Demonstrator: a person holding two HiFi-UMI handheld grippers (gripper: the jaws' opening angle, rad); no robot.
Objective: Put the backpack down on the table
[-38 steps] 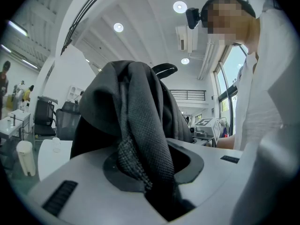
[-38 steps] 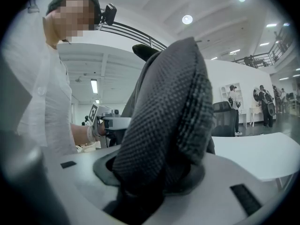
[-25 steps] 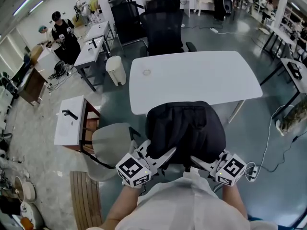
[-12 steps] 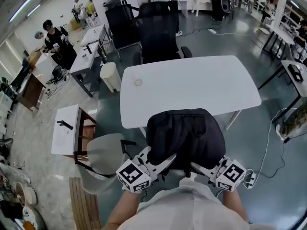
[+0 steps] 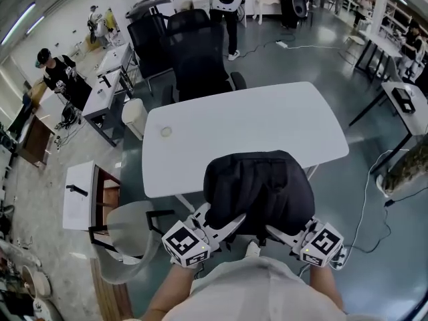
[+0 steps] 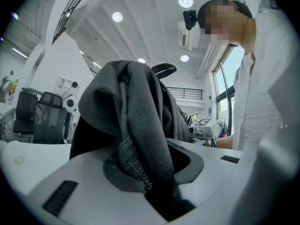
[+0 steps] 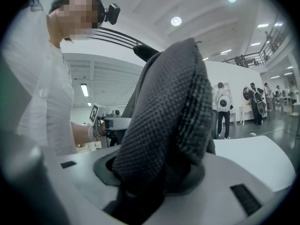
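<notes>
Standing nearest: a person in a white shirt (image 5: 247,289), one tool in each hand.

Left tool (image 5: 224,217): jaws closed down narrow on a fold of dark woven fabric at the backpack's lower left edge. The left gripper view shows the cloth pinched between the pads (image 6: 140,172).

Right tool (image 5: 284,230): jaws set wider, clamped on a thick padded strap or edge at the backpack's lower right. The right gripper view shows the mesh bulging out over the pads (image 7: 154,179).

Backpack (image 5: 257,189): black, soft, carried between the two tools in front of the chest. From the head view it overlaps the near edge of the bench; whether it touches the top cannot be told.

Bench (image 5: 254,122): white, rounded corners, with a small pale disc (image 5: 166,132) towards its left end.

Grey chair (image 5: 127,229): lower left, beside a white cabinet (image 5: 80,196).

Black office chair (image 5: 200,59): behind the bench.

Further desks and several people stand at the back of the room.
</notes>
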